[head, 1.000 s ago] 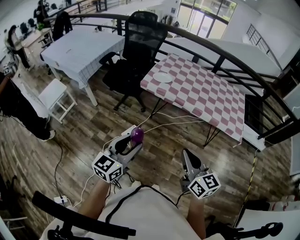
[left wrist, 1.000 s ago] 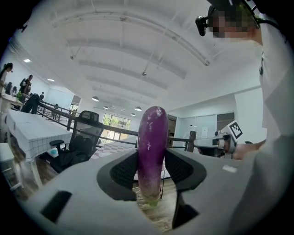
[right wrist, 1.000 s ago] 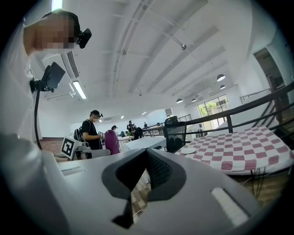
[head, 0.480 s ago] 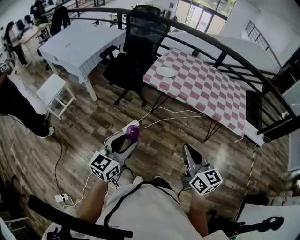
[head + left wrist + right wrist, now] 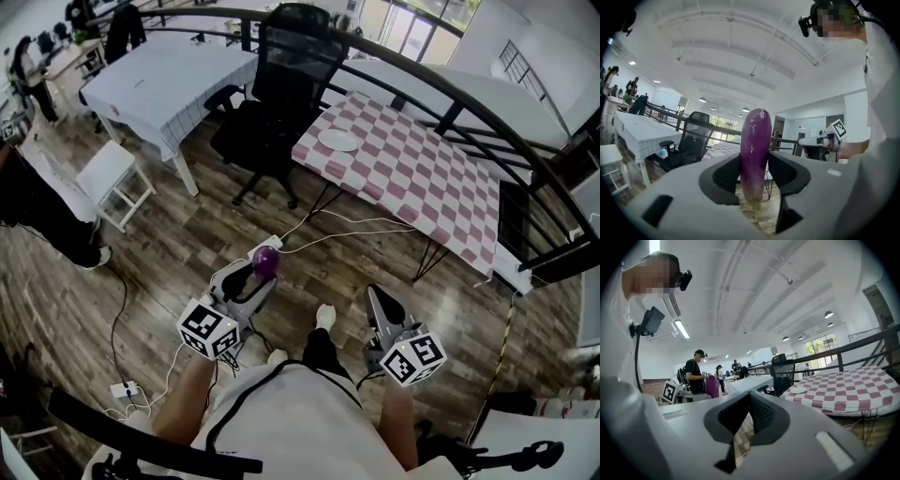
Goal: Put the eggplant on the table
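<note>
left gripper clamps the purple eggplant upright between its pads, green stem end down, jaws spread fairly wide around it. it hangs over the wood floor, well short of the checkered table and off that table's near edge. right gripper, also short of the table, has its jaws closed together on nothing.

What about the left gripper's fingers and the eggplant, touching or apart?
Touching. The left gripper view shows both fingers pressed against the upright eggplant sides.

Wood floor; black office chair
</note>
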`<action>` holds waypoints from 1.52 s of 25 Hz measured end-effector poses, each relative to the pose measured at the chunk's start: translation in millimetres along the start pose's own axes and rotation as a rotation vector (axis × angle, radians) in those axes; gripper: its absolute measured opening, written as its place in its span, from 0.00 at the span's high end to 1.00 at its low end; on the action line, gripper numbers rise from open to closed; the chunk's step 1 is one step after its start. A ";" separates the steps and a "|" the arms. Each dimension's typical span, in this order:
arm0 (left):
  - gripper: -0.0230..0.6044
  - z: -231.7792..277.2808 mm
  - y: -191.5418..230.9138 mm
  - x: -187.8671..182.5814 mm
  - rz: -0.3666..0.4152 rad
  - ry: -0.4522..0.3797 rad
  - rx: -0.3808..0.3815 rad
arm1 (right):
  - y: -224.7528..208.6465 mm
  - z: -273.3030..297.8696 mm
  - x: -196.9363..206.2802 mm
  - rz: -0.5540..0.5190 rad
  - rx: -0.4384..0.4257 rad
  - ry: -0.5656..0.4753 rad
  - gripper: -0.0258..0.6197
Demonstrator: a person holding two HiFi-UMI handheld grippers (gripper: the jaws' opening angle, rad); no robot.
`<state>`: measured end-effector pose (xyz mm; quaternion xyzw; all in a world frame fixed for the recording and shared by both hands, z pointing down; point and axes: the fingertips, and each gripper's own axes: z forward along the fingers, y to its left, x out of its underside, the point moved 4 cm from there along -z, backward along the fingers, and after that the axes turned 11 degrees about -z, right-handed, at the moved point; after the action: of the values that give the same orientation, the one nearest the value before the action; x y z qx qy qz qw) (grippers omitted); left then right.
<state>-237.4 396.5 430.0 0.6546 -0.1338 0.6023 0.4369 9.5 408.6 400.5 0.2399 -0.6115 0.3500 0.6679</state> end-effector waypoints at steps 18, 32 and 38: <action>0.65 152.4 18.6 -32.9 0.048 0.012 -0.028 | -155.5 55.3 -12.8 0.010 -0.001 -0.021 0.95; 0.65 293.2 13.7 -64.0 0.048 -0.017 -0.076 | -299.3 90.1 -39.3 0.013 -0.060 -0.020 0.95; 0.65 330.7 13.6 -62.3 0.054 -0.013 -0.083 | -340.6 99.9 -29.4 0.013 -0.071 -0.008 0.95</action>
<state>-39.7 124.3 414.7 0.6359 -0.1792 0.6036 0.4463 203.6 110.8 421.9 0.2134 -0.6277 0.3314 0.6713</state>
